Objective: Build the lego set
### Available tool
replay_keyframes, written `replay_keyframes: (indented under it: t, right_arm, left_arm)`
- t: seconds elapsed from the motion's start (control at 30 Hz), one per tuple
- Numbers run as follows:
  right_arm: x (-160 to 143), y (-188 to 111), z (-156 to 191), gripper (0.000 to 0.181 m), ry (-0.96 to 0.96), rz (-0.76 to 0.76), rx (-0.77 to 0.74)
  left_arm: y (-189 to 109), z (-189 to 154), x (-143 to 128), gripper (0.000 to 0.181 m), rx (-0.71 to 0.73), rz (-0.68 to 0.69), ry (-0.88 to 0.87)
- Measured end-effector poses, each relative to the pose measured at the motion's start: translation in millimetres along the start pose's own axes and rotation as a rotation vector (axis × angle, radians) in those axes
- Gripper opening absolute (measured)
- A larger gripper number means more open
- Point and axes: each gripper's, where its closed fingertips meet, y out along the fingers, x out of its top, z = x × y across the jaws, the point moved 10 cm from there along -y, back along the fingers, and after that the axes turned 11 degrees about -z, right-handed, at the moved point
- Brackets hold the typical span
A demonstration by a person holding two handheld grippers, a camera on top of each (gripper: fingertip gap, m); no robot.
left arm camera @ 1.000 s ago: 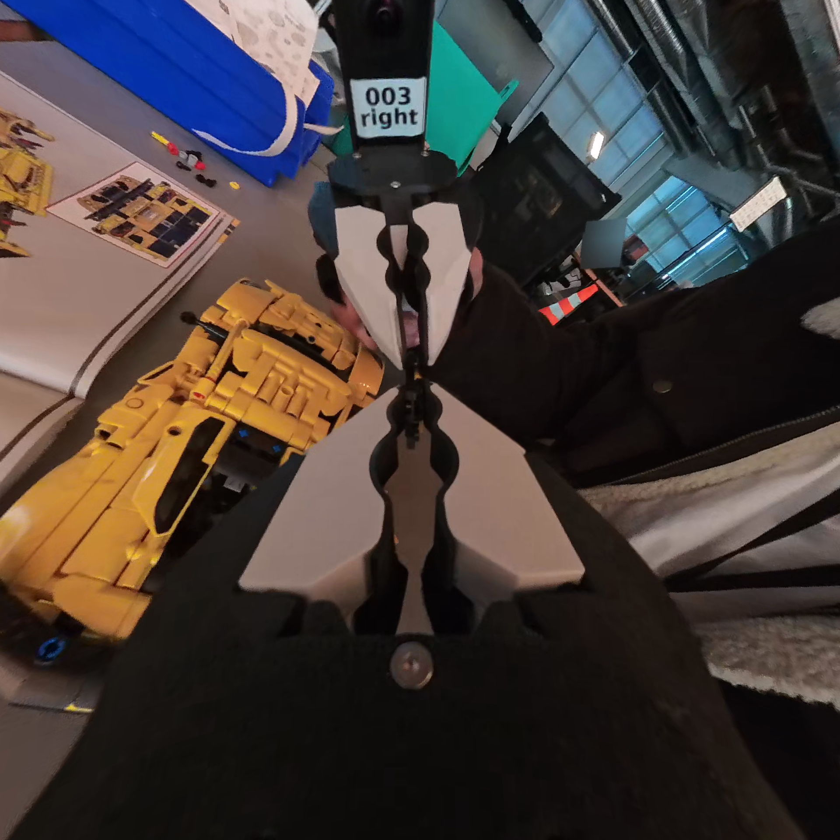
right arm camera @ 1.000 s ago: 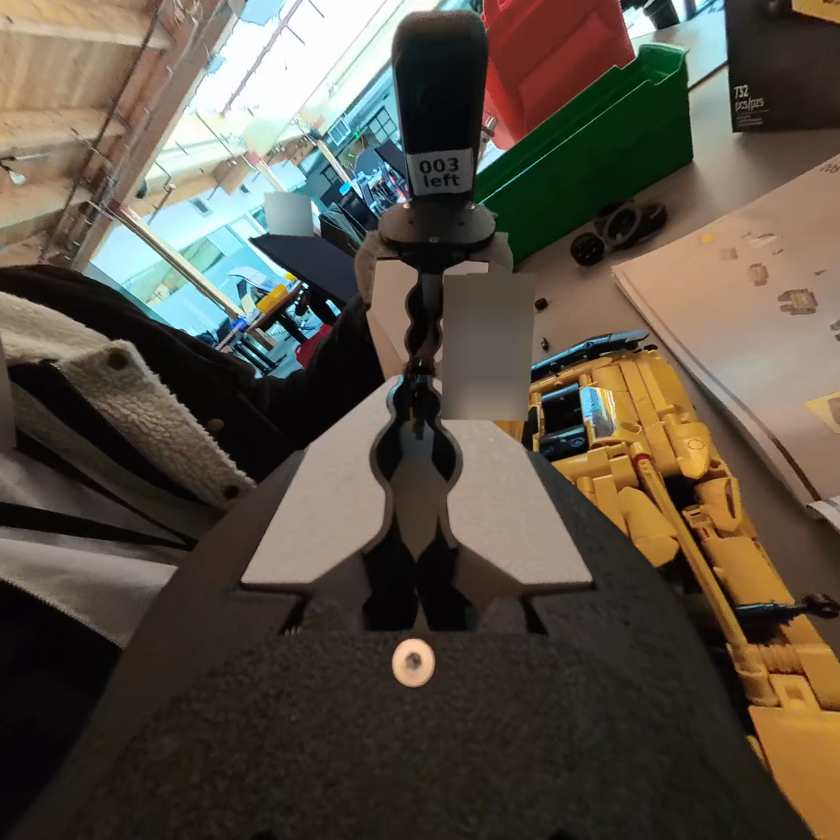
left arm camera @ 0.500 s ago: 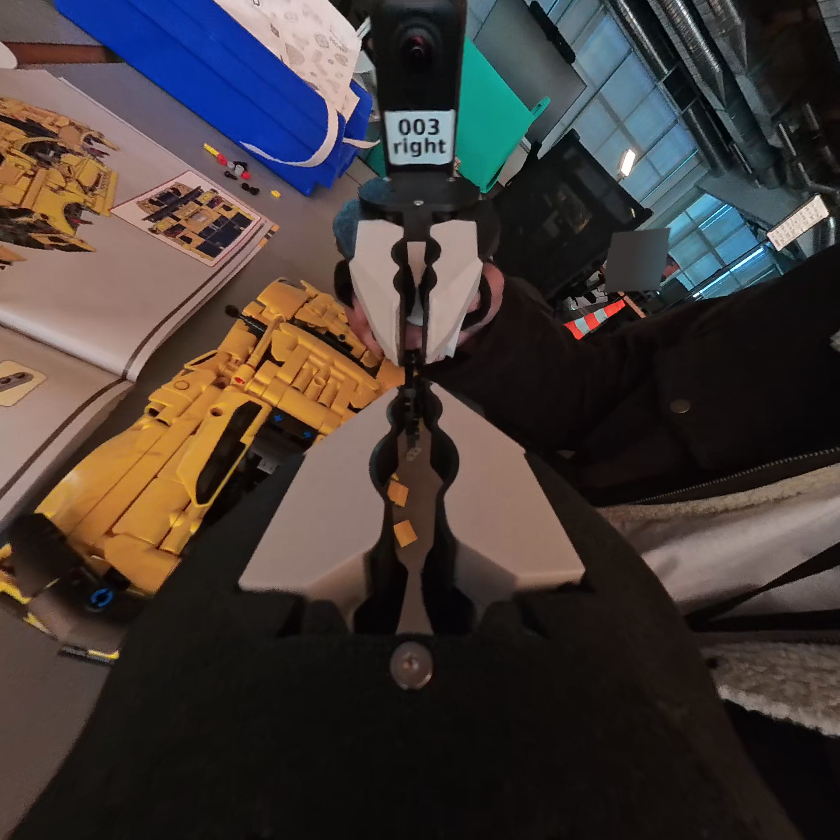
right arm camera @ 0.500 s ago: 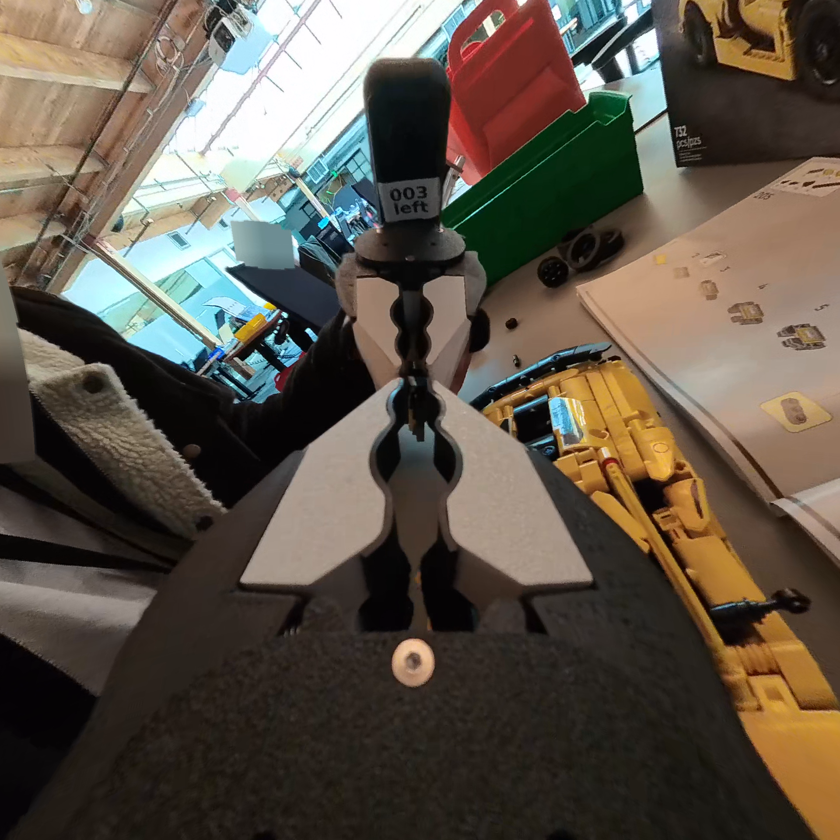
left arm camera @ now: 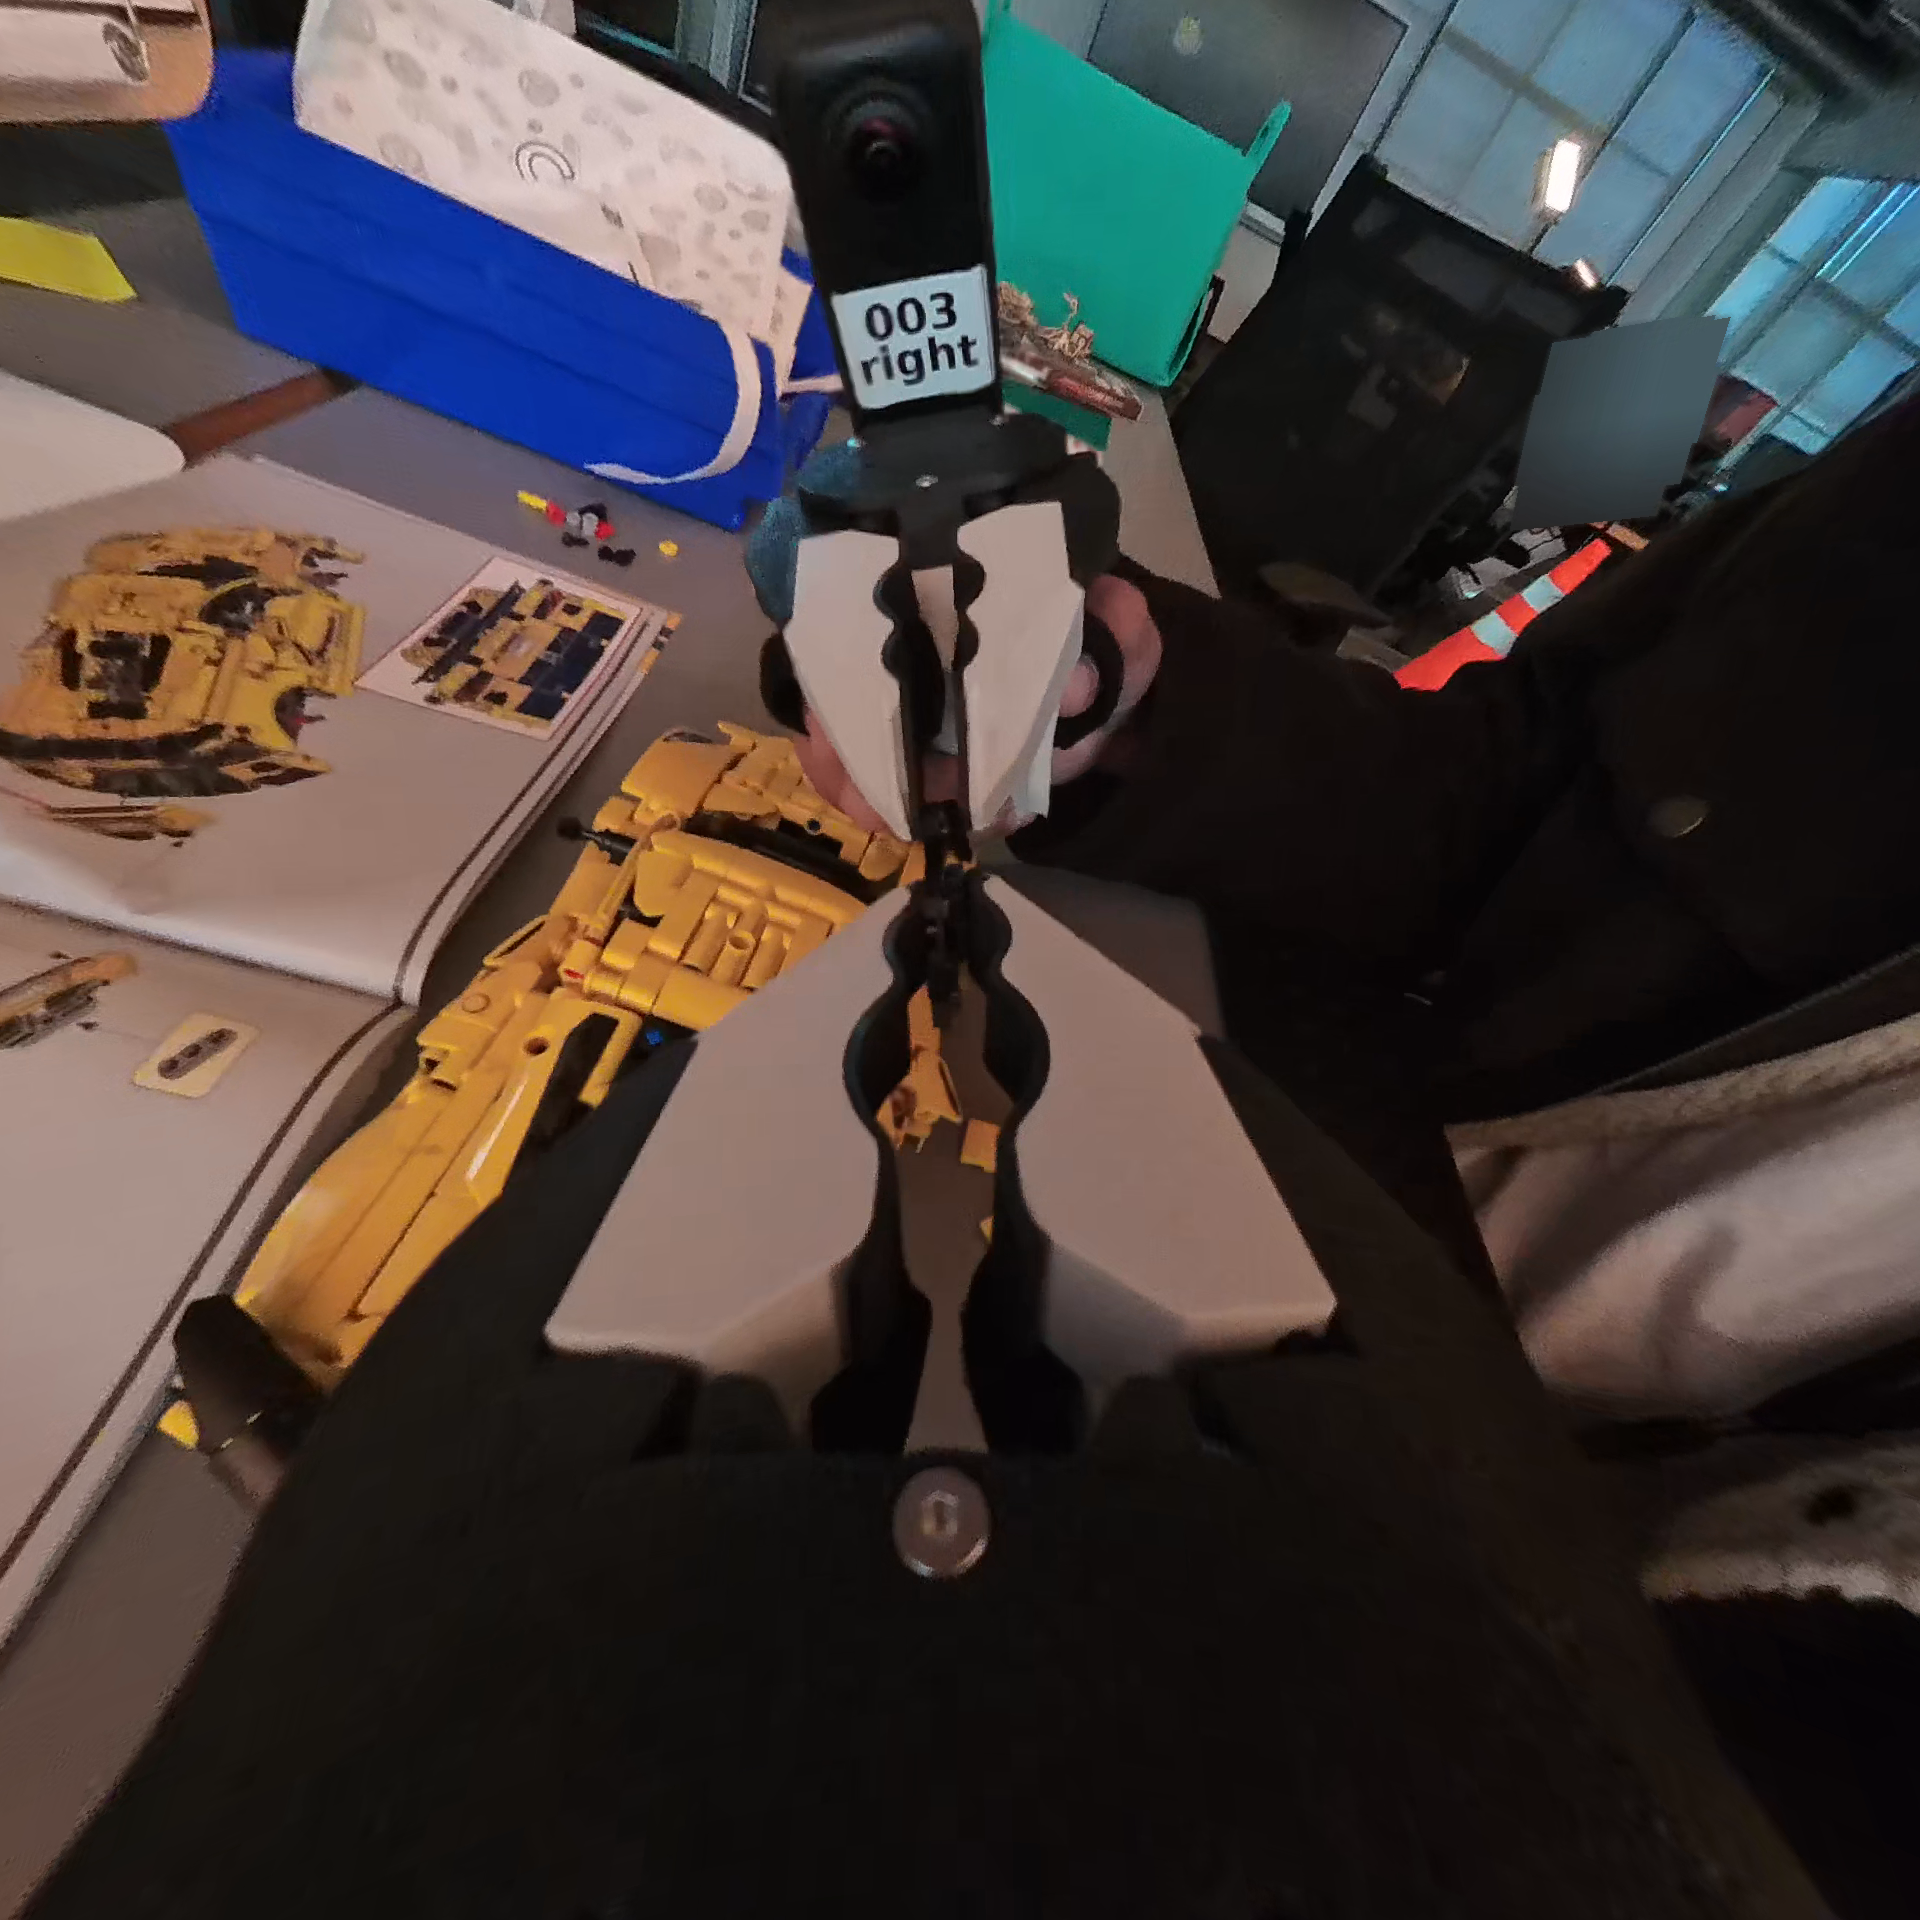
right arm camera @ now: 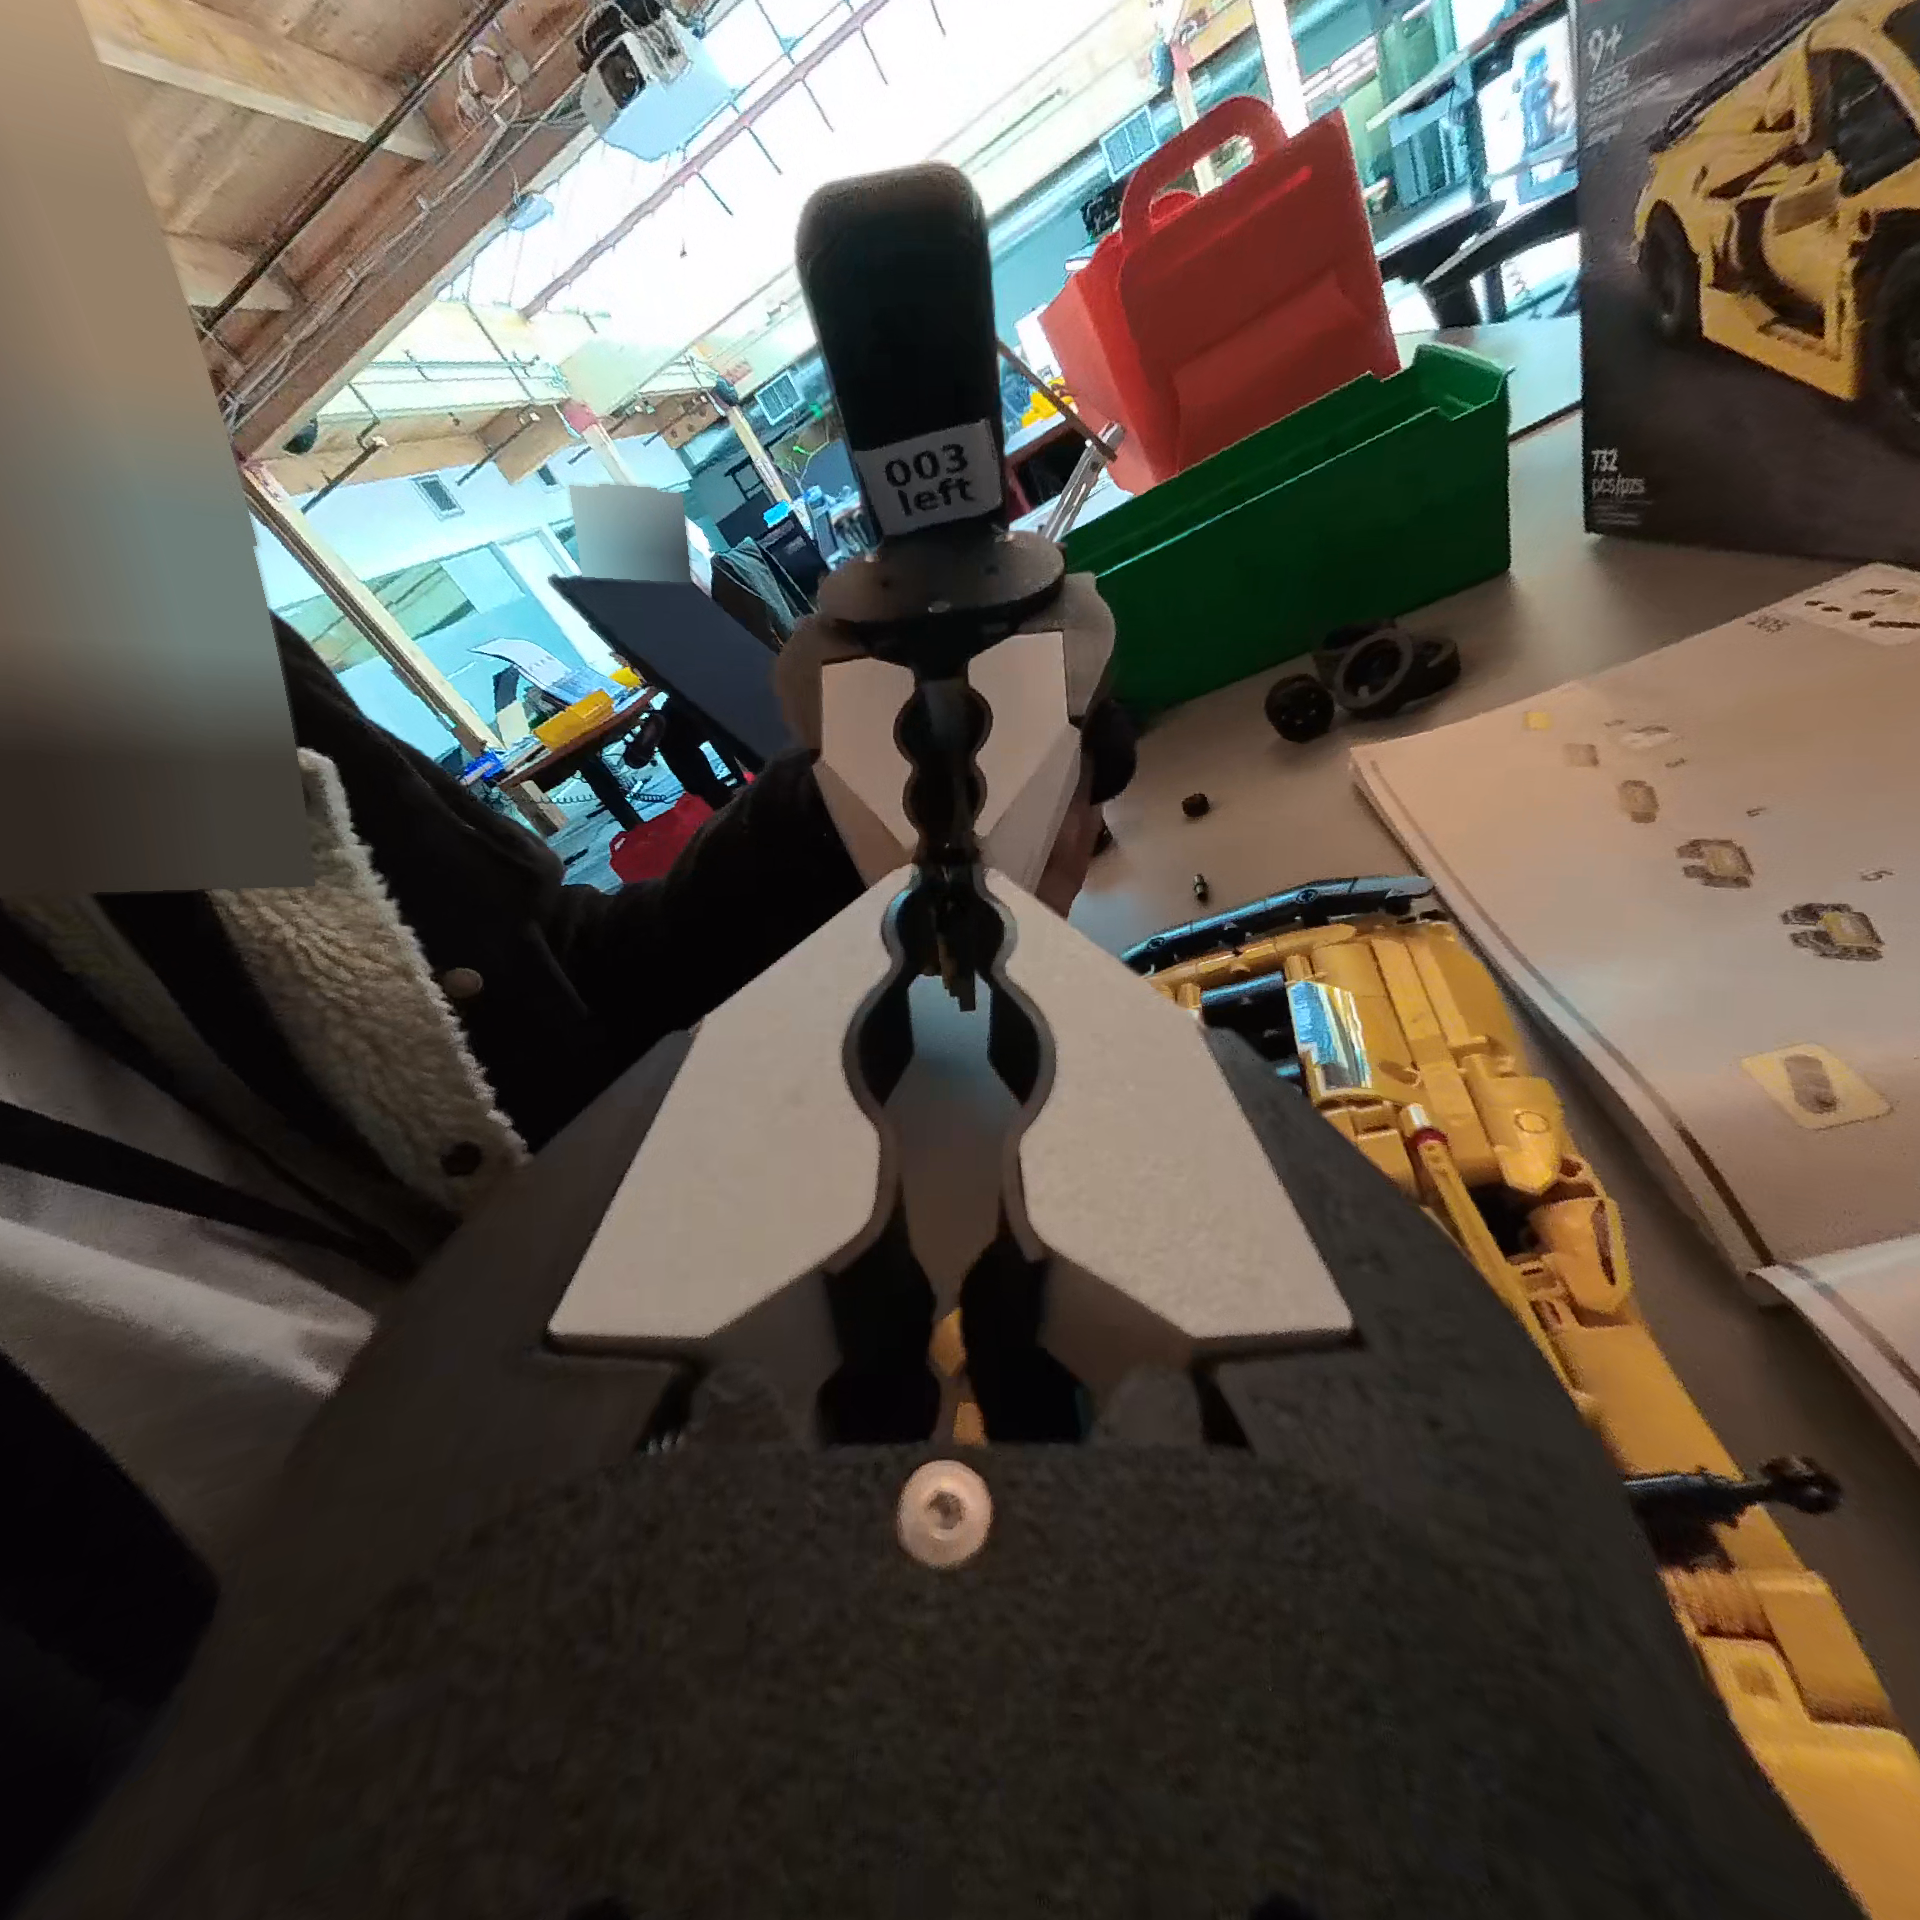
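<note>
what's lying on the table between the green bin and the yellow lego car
In the right wrist view, black rubber wheels lie beside the green plastic bin, and two tiny dark pieces sit on bare grey table nearer the yellow brick-built car.

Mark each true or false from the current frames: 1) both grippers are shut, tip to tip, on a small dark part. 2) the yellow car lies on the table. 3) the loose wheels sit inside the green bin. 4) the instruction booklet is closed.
1) True: the left gripper and the right gripper meet tip to tip, both shut on the small dark part.
2) True: the yellow car lies on the table.
3) False: the loose wheels lie on the table beside the green bin.
4) False: the instruction booklet lies open.
</note>
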Motion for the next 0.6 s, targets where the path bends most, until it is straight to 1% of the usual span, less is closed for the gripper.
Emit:
replay_keyframes:
  t: [0.1,0.17,0.43,0.6]
  right_arm:
    - [0.1,-0.7,-0.9,0.011,0.022,0.026,-0.017]
    - [-0.8,-1.3,-2.7,0.014,0.04,0.018,-0.018]
    - [-3.1,-2.3,-9.3,0.011,0.119,-0.004,-0.036]
    - [-2.1,-2.0,-8.4,0.016,0.146,-0.027,-0.007]
  left_arm:
    - [0.8,1.3,-1.7,0.006,-0.01,0.001,-0.021]
    - [0.9,2.3,-2.1,0.006,-0.019,-0.003,-0.045]
    - [1.8,13.7,-7.3,0.006,-0.045,-0.046,-0.222]
    - [1.5,14.6,-7.6,0.006,-0.053,-0.053,-0.237]
